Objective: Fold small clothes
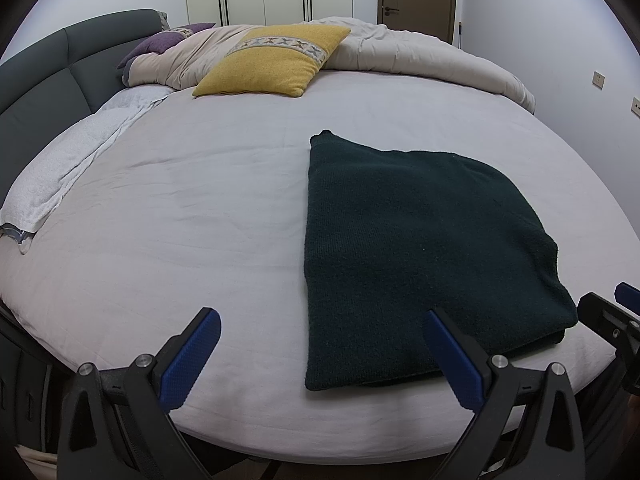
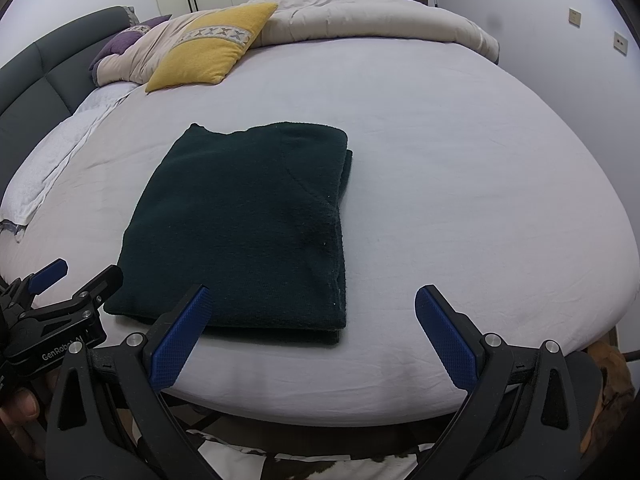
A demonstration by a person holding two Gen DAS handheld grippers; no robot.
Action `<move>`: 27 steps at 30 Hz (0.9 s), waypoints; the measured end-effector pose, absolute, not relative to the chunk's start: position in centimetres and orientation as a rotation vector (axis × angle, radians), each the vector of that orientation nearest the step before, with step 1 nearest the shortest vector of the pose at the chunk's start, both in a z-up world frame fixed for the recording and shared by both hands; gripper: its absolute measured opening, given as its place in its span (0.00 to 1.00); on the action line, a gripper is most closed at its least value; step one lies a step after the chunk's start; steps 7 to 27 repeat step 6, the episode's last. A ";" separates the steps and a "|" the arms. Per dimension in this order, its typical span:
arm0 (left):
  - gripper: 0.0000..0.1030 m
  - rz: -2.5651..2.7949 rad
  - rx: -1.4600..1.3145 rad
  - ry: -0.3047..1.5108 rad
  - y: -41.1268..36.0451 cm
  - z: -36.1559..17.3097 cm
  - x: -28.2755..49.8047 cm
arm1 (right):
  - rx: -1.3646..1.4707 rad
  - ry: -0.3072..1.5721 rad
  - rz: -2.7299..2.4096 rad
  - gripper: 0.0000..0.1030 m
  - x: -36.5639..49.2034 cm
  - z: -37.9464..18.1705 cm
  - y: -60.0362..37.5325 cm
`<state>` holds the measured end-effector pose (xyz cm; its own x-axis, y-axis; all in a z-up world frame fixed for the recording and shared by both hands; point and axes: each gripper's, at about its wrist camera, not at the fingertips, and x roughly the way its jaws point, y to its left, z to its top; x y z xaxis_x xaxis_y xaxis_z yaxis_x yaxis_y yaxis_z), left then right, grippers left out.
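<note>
A wide bed covered with a pale lilac-grey fitted sheet point(image 1: 224, 208) fills both views, its near edge curving along the bottom of each frame. Across the top of the frame a rumpled beige duvet point(image 1: 404, 48) lies heaped along the far side of the mattress, and a dark grey padded headboard point(image 1: 48, 68) runs up the left edge. On the sheet sits the dark green knitted garment point(image 2: 244, 220), folded into a thick rectangle of several layers; in the right wrist view it occupies the centre-left of the frame, its long axis running from the near edge of the bed away toward the duvet, with a small pointed corner at the far left end and the stacked layer edges showing along its right side. In the left wrist view the same garment lies in the right half of the frame, slanting slightly. A square mustard-yellow cushion with a patterned band point(image 1: 276, 60) rests against the duvet at upper centre, with a white textured towel point(image 1: 68, 160) spread at the left edge. The left gripper point(image 1: 320, 332) has its blue-padded fingers spread wide and holds nothing; its right finger overlaps the garment's near edge in the picture. The right gripper point(image 2: 312, 304) likewise stands wide apart and empty.
</note>
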<state>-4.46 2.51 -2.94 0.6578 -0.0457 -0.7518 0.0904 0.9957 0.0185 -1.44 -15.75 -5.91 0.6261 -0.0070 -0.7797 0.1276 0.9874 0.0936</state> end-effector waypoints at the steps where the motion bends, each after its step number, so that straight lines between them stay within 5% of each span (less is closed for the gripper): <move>1: 1.00 -0.079 0.055 0.848 2.5 -2.9 -4.4 | 0.145 0.893 -0.077 1.00 -1.5 -5.9 -15.6; 27: 1.00 -0.084 0.058 0.843 2.4 -3.2 -4.7 | 0.143 0.898 -0.064 1.00 -1.4 -5.9 -16.1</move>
